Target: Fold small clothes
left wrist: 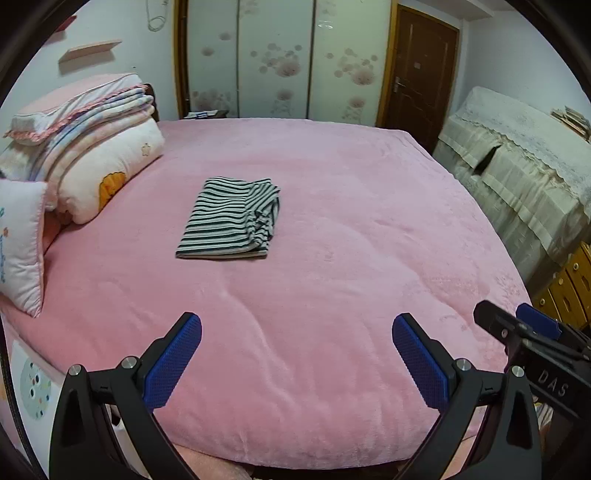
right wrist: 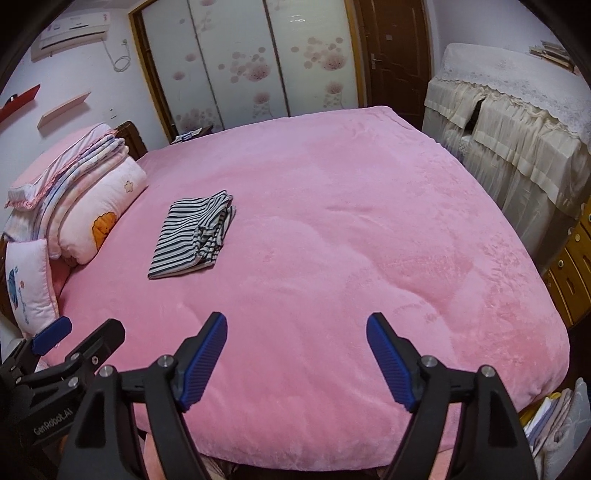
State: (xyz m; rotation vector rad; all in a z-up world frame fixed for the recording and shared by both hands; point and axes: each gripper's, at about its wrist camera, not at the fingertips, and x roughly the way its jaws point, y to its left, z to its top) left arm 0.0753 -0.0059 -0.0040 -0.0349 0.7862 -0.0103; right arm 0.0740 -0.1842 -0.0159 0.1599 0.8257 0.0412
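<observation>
A striped garment (left wrist: pixel 231 218) is seen folded into a flat rectangle on the pink blanket (left wrist: pixel 332 258) that covers the bed. It lies toward the head end, near the stacked bedding, and well apart from both grippers. Dark and pale stripes run across it; one side shows bunched, layered edges, the other side is smooth.

The left gripper (left wrist: pixel 297 354) is held over the near edge of the bed, pointing down at a slant. Its jaws are spread wide, blue ribbed pads facing each other, and nothing is caught between them; only blanket shows in the gap. The right gripper (right wrist: pixel 297 350) is held just beside it, also above the near edge, jaws parted and nothing gripped. Each gripper is visible at the edge of the other's view.

A pile of folded quilts (left wrist: pixel 92 147) with a pillow on top is stacked at the headboard side. A small white cushion (left wrist: pixel 22 243) with pink trim is propped beside the pile. Behind the bed a wardrobe with flower-print sliding doors (left wrist: pixel 277 59) is seen, and a dark brown door (left wrist: pixel 417 70) next to it. A piece of furniture draped in a cream lace cover (left wrist: pixel 517 155) stands along the far side of the bed. An air conditioner (right wrist: pixel 74 29) is mounted on the wall.
</observation>
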